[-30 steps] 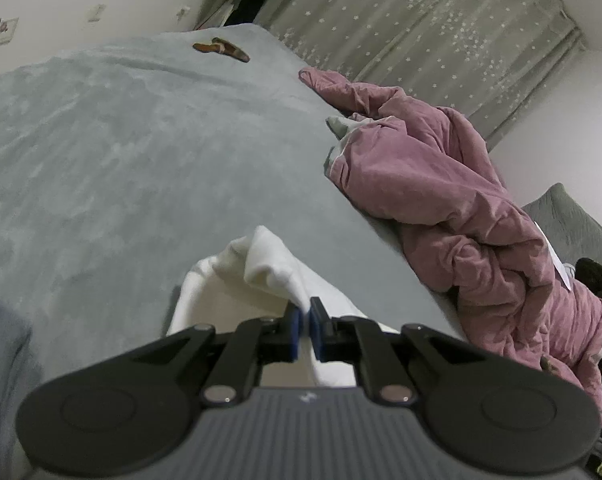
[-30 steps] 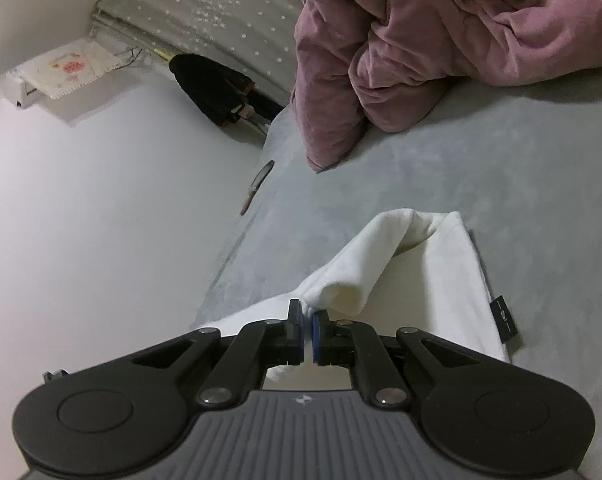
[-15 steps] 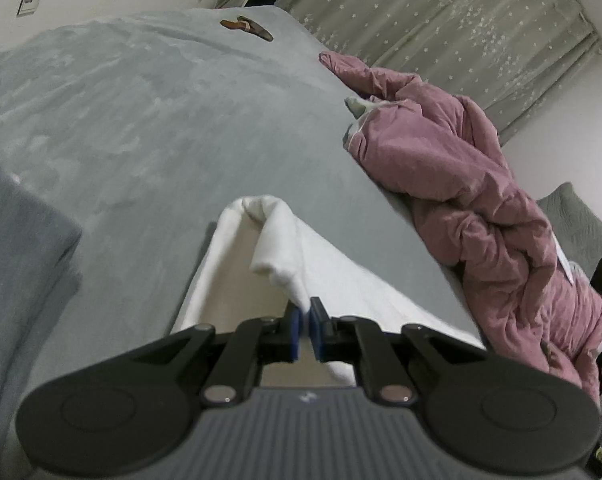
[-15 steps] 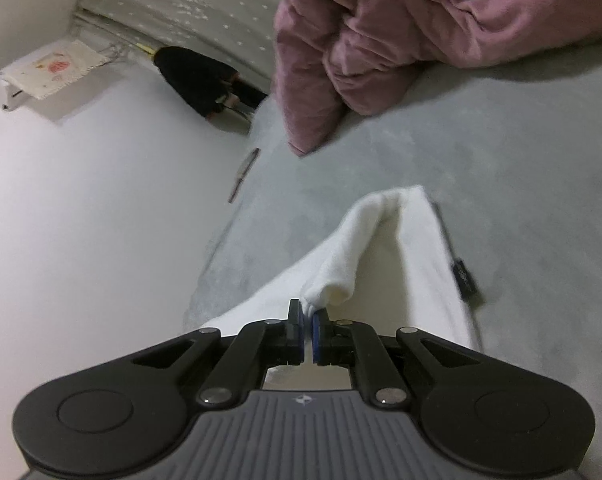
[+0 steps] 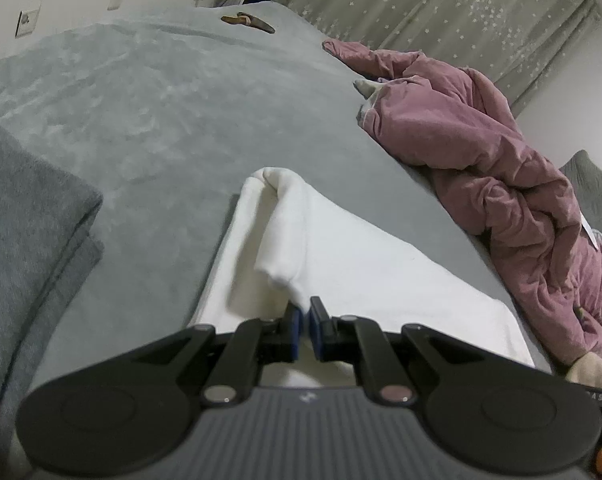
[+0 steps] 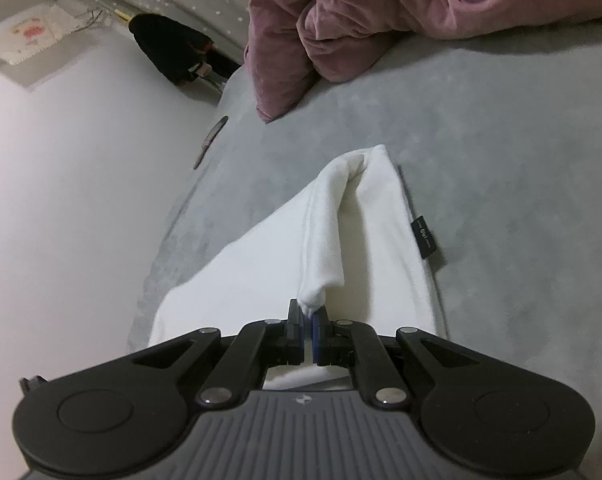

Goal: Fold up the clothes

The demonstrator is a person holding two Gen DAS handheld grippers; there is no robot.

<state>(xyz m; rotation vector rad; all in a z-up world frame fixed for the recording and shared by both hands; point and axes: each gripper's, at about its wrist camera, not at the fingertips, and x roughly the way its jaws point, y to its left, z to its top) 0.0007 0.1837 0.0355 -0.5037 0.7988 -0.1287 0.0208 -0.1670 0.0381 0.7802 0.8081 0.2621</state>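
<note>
A white garment (image 5: 341,256) lies on the grey bed cover (image 5: 161,120), its upper layer lifted into a fold. My left gripper (image 5: 305,312) is shut on one edge of that layer, low over the bed. In the right wrist view the same white garment (image 6: 365,240) stretches away from me, with a small black label (image 6: 424,237) on its right edge. My right gripper (image 6: 308,316) is shut on a bunched white corner. The cloth spans between the two grips, folded back over the part that rests flat.
A crumpled pink garment (image 5: 481,152) lies along the bed's right side, also seen as pink garment (image 6: 361,20). A folded grey blanket (image 5: 25,216) sits at the left. A brown object (image 5: 247,21) rests at the far end, near a starred curtain (image 5: 441,4).
The left gripper has drawn the white layer toward me and lower, so more of the garment lies spread out. The right gripper has tilted a little, and its fold has lengthened and narrowed.
</note>
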